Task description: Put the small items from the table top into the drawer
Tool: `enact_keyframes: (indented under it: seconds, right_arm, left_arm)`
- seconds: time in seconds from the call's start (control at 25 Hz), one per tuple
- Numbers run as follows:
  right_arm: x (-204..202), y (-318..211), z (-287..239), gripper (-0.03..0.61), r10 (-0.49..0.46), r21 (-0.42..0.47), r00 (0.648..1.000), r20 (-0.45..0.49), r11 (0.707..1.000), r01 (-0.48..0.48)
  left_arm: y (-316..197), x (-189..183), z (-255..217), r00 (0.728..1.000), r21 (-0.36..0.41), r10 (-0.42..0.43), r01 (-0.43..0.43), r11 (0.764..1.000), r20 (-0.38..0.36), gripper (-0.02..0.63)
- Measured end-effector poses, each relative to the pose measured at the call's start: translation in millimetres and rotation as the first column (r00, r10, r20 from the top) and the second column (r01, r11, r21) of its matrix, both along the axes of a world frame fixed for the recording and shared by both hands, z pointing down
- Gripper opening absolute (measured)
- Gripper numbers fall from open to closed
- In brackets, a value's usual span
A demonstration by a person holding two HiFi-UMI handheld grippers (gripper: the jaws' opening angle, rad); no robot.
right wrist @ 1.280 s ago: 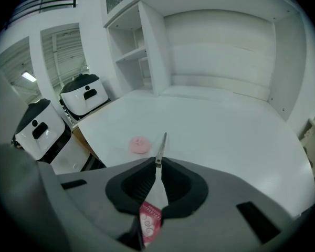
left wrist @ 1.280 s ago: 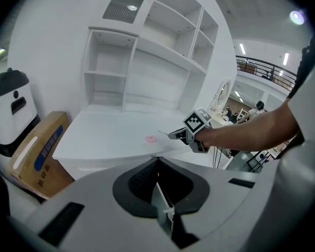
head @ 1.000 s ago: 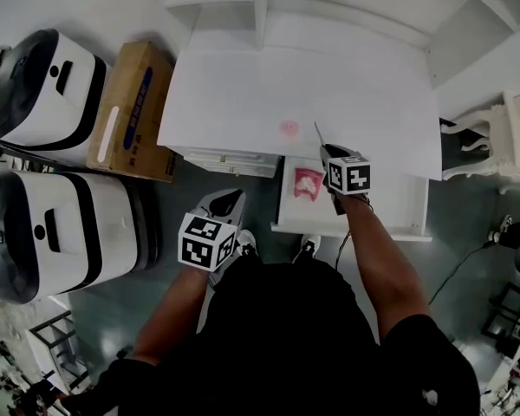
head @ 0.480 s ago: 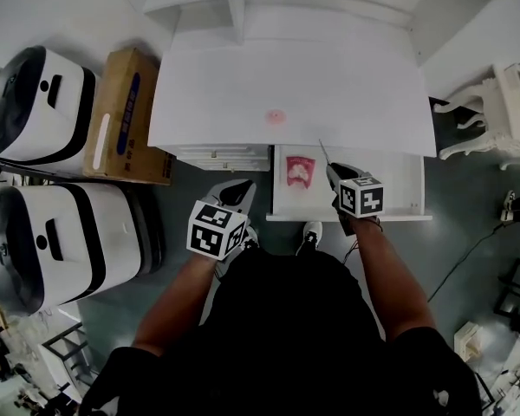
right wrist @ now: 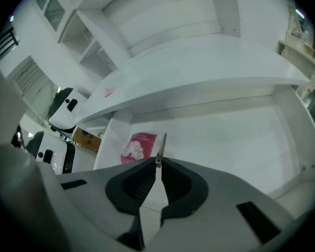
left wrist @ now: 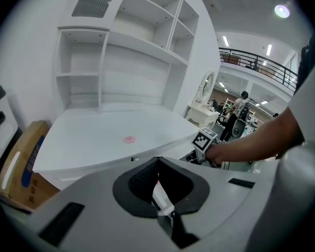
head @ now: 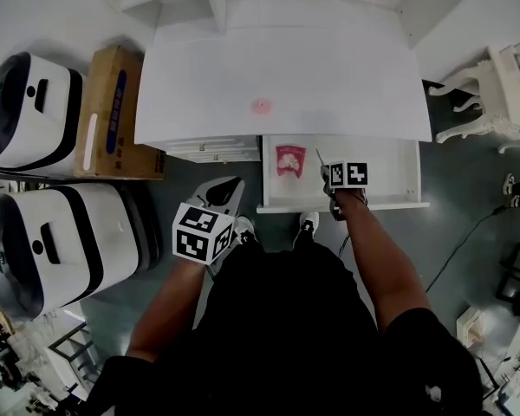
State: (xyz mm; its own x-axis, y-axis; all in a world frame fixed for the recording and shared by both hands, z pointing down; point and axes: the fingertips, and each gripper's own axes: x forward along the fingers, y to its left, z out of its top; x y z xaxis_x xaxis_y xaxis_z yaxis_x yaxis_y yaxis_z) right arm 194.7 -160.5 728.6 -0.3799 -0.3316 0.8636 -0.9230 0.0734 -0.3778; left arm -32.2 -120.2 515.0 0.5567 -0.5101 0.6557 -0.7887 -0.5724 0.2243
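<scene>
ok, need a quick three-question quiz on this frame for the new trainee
1. Multiple choice: the right gripper is shut on A) a thin metal tool, B) a white cup, C) nothing.
2. True or false: the open drawer is empty.
3. Fill in: the one small item lying on the table top is ___ in colour.
Key: 1 A. 2 false, a pink packet lies in it, at the left end in the head view. 3 pink.
</scene>
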Motion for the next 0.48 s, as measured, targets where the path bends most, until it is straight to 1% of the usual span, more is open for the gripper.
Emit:
enact_keyframes:
  seconds: [0.08, 0.16, 0.36, 0.48]
  right_arm:
    - [0, -4, 14, 0.051, 0.065, -0.046, 0.998, 0.027, 0.997, -0.064]
    - [-1, -7, 26, 0.051, 0.103, -0.081, 0.994, 0.040, 0.992, -0.099]
    - [-5, -4, 48, 0.051, 0.100, -0.133, 0.995, 0.019, 0.986, -0.097]
    - [-10, 0, 58, 0.051, 0.097, -0.173, 0.995, 0.023, 0.981, -0.092]
  left_arm:
    - [0, -1, -1, 1.000, -0.001, -0.009, 0.009, 1.000, 0.002, 0.011]
    - [1, -3, -1, 1.000, -0.006, -0.020, 0.020, 1.000, 0.004, 0.011]
    - [4, -9, 3, 0.999, -0.023, -0.050, 0.050, 0.998, 0.010, 0.011]
    - [5, -15, 4, 0.998, -0.030, -0.066, 0.067, 0.997, 0.016, 0.011]
